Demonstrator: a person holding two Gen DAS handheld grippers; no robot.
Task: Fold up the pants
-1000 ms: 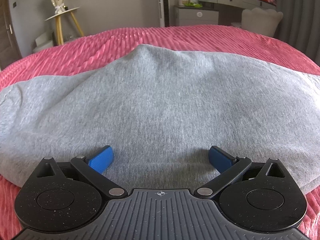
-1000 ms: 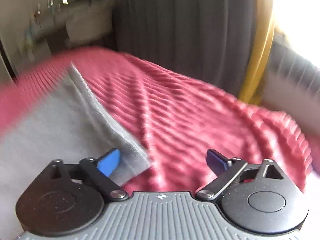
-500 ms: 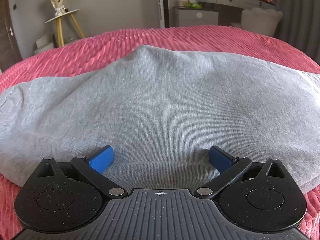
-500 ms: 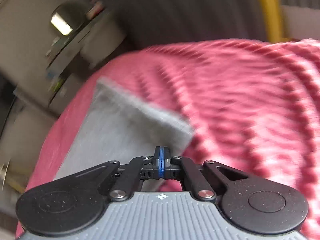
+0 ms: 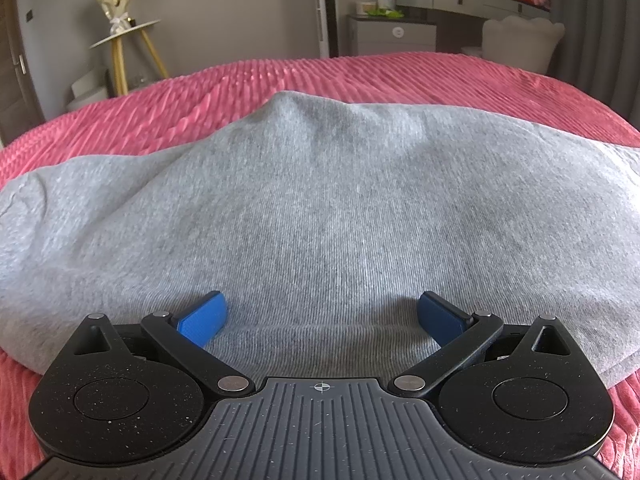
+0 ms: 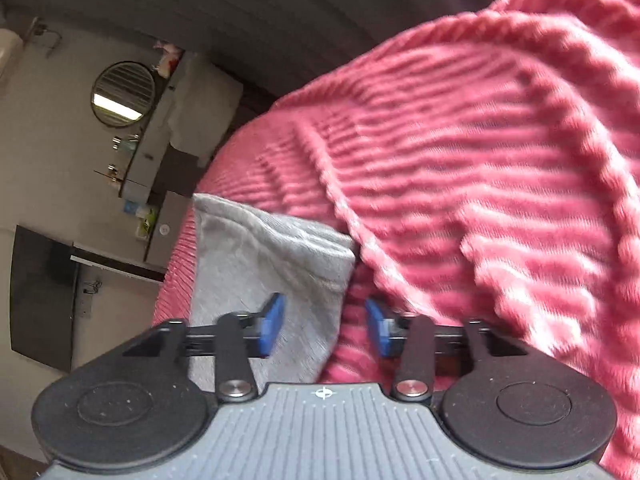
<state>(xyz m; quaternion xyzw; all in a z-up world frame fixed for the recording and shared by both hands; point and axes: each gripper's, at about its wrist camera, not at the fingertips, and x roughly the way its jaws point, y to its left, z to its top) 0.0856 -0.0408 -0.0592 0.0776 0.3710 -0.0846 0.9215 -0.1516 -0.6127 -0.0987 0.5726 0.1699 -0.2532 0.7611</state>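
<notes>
1. The grey sweatpants [image 5: 320,208] lie spread across the pink ribbed bedspread [image 5: 360,76], flat enough to fold on the bed.
2. The left gripper [image 5: 320,316] rests low on the near edge of the cloth with its blue fingers [image 5: 202,318] spread wide, holding nothing; it seems placed to pin or steady that edge.
3. The right gripper [image 6: 325,328] is rolled sideways at the hem of a leg [image 6: 272,248], jaws partly apart and straddling the cloth's edge, gripping nothing yet.
4. The bedspread is rucked up beside the hem, so a closing pinch risks catching it too.
</notes>
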